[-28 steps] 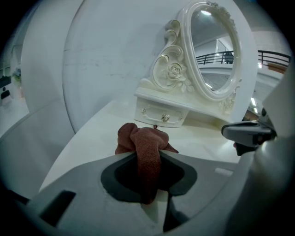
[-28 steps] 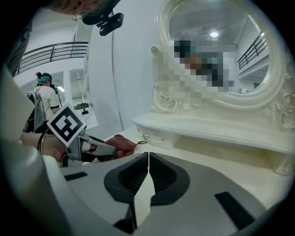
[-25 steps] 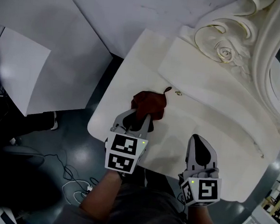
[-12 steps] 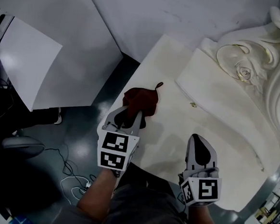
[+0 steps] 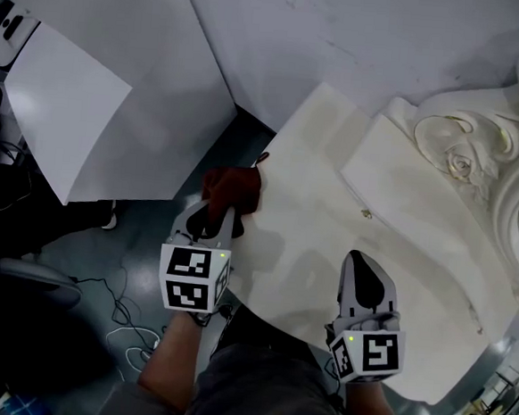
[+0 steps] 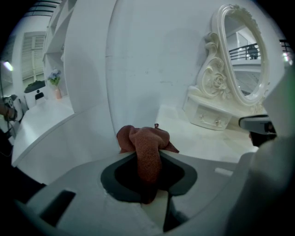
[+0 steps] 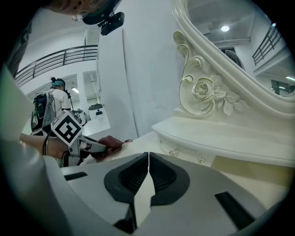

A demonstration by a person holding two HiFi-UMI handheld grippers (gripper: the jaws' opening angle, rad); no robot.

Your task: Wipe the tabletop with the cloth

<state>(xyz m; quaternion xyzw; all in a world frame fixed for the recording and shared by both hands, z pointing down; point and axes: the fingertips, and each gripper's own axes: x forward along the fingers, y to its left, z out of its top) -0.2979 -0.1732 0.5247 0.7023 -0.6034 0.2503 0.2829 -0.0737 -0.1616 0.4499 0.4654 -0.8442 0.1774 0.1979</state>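
At the cream table's (image 5: pixel 329 239) nine-o'clock edge, the left gripper's (image 5: pixel 216 218) fingers clamped the crumpled dark-red cloth (image 5: pixel 232 189); the right gripper's (image 5: pixel 362 266) fingers sat together, empty. Wiping well likely needed flat, even pressure inward.

Cloth (image 6: pixel 148 147): dark red fabric, coarse weave, matt. Tabletop (image 5: pixel 310 242): cream, smooth, faint sheen. Mirror frame (image 7: pixel 203 92): carved, cream, semi-gloss, gilt edging. Left gripper (image 5: pixel 212 225), right gripper (image 7: pixel 148 156): matt grey plastic w/ dark ribbed pads (image 7: pixel 166 177).
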